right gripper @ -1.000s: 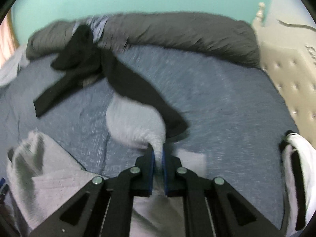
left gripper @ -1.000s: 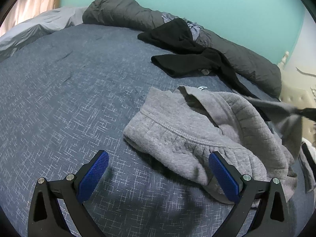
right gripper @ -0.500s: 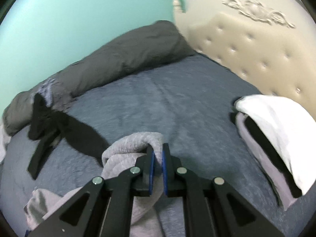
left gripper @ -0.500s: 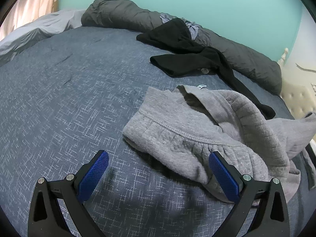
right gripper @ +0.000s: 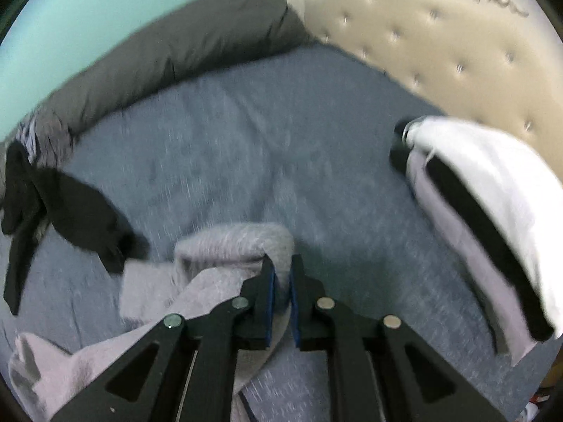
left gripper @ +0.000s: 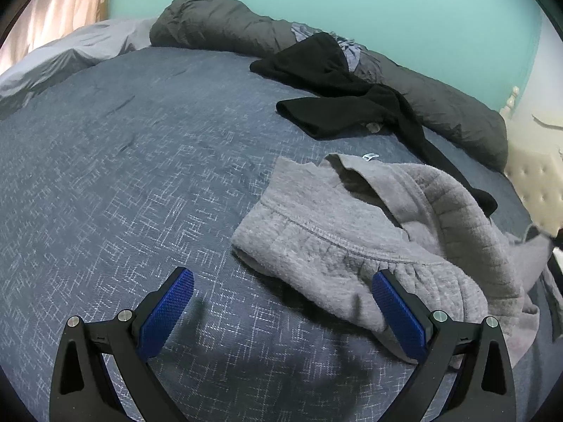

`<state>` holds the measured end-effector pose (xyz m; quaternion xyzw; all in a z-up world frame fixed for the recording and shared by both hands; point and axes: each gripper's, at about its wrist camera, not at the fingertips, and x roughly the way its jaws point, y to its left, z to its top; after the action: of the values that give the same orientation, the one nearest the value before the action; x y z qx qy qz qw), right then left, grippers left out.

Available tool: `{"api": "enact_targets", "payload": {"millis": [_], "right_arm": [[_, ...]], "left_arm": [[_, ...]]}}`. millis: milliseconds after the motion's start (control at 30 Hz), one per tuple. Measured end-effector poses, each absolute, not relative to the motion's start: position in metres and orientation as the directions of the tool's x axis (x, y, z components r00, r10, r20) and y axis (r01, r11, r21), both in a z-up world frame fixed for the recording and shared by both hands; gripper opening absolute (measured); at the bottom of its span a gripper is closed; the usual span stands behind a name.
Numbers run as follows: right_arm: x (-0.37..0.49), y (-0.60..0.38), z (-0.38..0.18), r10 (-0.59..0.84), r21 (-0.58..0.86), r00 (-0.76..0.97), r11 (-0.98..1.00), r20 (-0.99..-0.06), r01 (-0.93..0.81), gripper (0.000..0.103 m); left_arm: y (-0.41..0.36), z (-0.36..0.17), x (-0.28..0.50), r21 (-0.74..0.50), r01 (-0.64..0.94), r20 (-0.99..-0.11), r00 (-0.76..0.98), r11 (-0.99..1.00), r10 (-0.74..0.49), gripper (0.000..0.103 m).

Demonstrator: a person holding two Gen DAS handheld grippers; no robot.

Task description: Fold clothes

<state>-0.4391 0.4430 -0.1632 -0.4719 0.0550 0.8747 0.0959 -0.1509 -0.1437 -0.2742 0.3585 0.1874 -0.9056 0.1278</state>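
The grey fleece garment (left gripper: 355, 246) lies crumpled on the blue bedspread (left gripper: 123, 183), filling the lower right of the left wrist view, its stitched hem turned toward the lower centre and a small white label showing at its upper edge. In the right wrist view the same garment (right gripper: 197, 281) trails from the lower left up to the centre, where a fold of it is bunched at the right gripper (right gripper: 281, 274). That gripper's jaws stand almost together with only a narrow slit between the blue pads, and the grey fabric sits pinched in it; they have just eased open a little, yet the cloth is still between them.

The left gripper (left gripper: 281, 302) sits at the bottom of its view with its jaws spread wide and nothing between them; its right finger (left gripper: 397, 316) overlaps the edge of the grey fleece, while the left finger is over bare bedspread.

Above the grey garment, in the upper middle of the left wrist view, a black garment (left gripper: 337, 102) sprawls partly over a rolled dark grey duvet (left gripper: 228, 31) that runs along the teal wall (left gripper: 352, 0). At the right of the right wrist view a folded white and black stack (right gripper: 485, 211) rests beside the cream tufted headboard (right gripper: 440, 45).
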Motion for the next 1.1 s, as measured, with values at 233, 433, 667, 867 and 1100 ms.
{"api": "enact_targets", "payload": {"millis": [233,433,667,867,1100], "right_arm": [[-0.413,0.453,-0.140,0.099,0.053,-0.650,-0.976,-0.753,-0.209,0.034],[-0.414,0.422,-0.118,-0.105,0.163,-0.670,-0.986,-0.735,-0.025,0.053],[-0.416,0.292,-0.152,-0.391,0.258,-0.465,-0.910,-0.794,0.325,0.057],[-0.390,0.177,-0.169,-0.522,0.306,-0.311,-0.786,-0.794,0.537,0.057],[-0.352,0.072,-0.178,-0.577,0.311,-0.160,-0.629,-0.801,0.713,0.059]], "left_arm": [[-0.143,-0.273,-0.149,-0.251,0.369,-0.693,-0.714,-0.895,-0.100,0.103],[-0.140,-0.273,-0.150,-0.245,0.363,-0.695,-0.712,-0.899,-0.099,0.103],[-0.140,-0.271,-0.149,-0.241,0.366,-0.691,-0.715,-0.899,-0.106,0.103],[-0.142,-0.269,-0.148,-0.245,0.366,-0.687,-0.719,-0.898,-0.106,0.103],[-0.146,-0.267,-0.146,-0.264,0.369,-0.679,-0.727,-0.891,-0.100,0.103]]}}
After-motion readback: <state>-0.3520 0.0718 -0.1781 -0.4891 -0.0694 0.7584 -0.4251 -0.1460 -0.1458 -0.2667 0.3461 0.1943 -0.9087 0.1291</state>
